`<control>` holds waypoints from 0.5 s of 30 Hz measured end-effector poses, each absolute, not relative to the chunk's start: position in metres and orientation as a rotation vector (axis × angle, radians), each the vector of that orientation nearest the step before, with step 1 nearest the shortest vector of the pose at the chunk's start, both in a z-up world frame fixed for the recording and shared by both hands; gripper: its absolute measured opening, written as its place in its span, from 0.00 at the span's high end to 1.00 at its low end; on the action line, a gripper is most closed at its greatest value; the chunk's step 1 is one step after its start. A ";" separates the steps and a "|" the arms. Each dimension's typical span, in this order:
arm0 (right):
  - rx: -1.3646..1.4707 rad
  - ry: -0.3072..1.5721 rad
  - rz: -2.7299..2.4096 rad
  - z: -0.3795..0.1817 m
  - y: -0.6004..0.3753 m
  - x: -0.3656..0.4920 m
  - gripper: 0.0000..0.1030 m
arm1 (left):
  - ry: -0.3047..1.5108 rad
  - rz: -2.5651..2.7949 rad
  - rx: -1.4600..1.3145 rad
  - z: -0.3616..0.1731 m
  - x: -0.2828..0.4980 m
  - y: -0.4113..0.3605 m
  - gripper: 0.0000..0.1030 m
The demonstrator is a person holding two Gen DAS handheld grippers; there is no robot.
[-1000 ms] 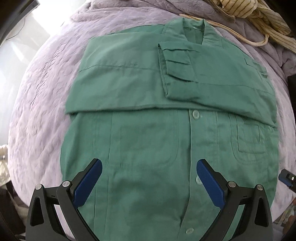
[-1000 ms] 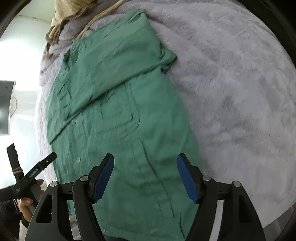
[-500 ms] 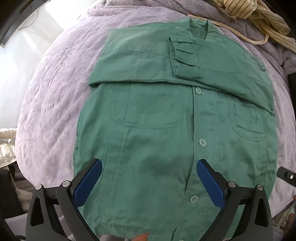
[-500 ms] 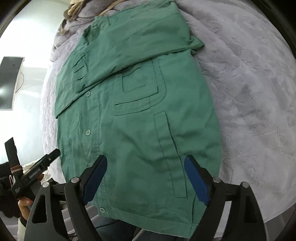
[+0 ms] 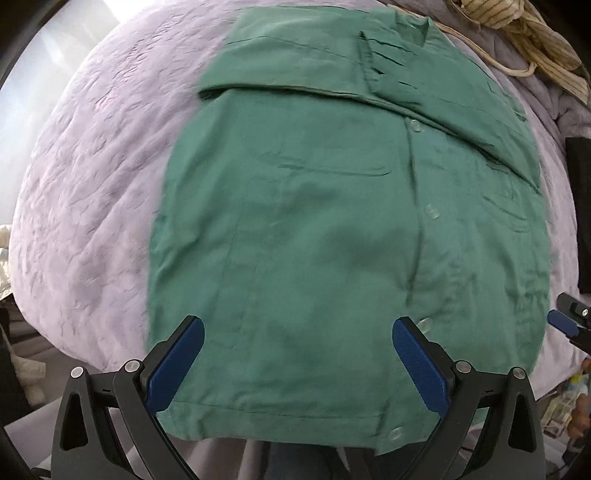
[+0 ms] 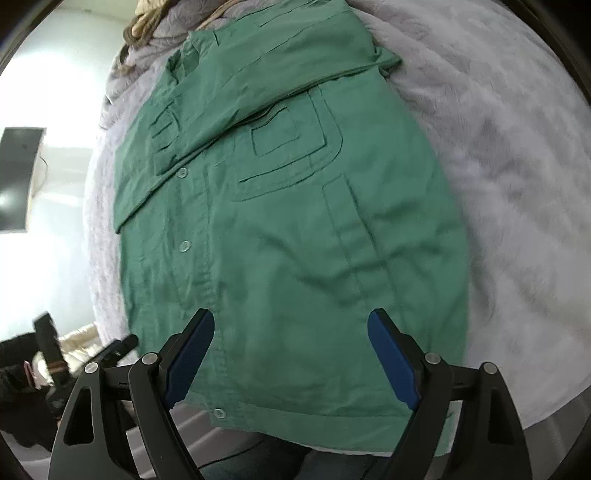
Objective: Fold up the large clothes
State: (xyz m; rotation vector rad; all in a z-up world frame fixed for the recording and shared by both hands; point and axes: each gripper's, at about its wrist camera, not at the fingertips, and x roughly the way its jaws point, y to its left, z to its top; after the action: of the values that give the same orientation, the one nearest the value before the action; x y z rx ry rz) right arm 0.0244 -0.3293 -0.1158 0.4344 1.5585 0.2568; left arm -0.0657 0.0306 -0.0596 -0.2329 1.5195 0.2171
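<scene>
A green button-up shirt (image 5: 332, 229) lies flat, front up, on a lavender bedspread (image 5: 92, 192). Both sleeves are folded across its chest near the collar. My left gripper (image 5: 297, 354) is open and empty, hovering over the shirt's lower left part near the hem. My right gripper (image 6: 291, 350) is open and empty over the shirt (image 6: 295, 221), above its lower right part near the hem. The right gripper's tip also shows at the right edge of the left wrist view (image 5: 569, 325).
A striped beige cloth with a cord (image 5: 517, 33) lies on the bed beyond the collar. The bed's near edge runs just below the hem (image 5: 288, 421). A dark screen (image 6: 16, 177) hangs on the wall at left. The bedspread (image 6: 517, 166) extends right of the shirt.
Both grippers have drawn back toward the shirt's hem and the near bed edge. The hem now shows in both views. Both stay open. The shirt has not changed shape.
</scene>
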 end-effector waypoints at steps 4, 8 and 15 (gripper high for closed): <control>0.466 1.555 0.236 -0.120 -0.327 -0.001 0.15 | 1.522 0.239 -0.248 -0.067 -0.085 0.051 0.01; 0.492 1.574 0.151 -0.128 -0.346 -0.023 0.15 | 1.519 0.235 -0.278 -0.074 -0.101 0.074 0.01; 0.597 1.458 -0.089 -0.133 -0.426 -0.049 0.15 | 1.541 0.201 -0.339 -0.093 -0.122 0.109 0.01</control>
State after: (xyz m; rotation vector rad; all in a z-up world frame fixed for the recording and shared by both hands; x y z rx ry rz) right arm -0.0488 -0.4261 -0.1327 0.5971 1.4579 -0.0887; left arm -0.1220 0.1089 -0.0929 -0.3395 1.5406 0.2013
